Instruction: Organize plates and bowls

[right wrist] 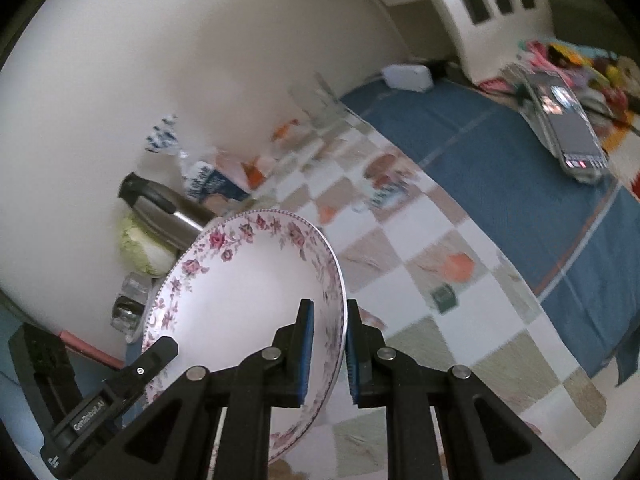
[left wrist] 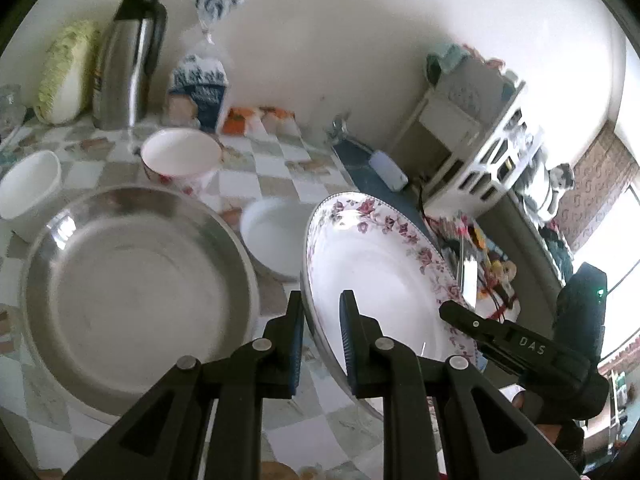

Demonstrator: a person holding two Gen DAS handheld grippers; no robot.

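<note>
The checkered table [left wrist: 280, 160] lies below and ahead of both tools. The steel basin [left wrist: 136, 292] rests on it directly left of the left gripper [left wrist: 322, 344], closer than any other dish. The floral plate [left wrist: 380, 264] is clear of the table, tilted, spanning the gap between the two tools. The left gripper pinches the plate's left rim; the right gripper [right wrist: 328, 348] pinches the opposite rim. Both sets of jaws are pressed onto the rim. Three bowls sit ahead of the left gripper: the low white bowl [left wrist: 276, 244] just beyond the plate, the patterned bowl [left wrist: 182, 156] further ahead, and the plain white bowl [left wrist: 30, 188] far left. Judgement: the probable stacking target is the basin, requiring a leftward carry led by the left gripper.
</note>
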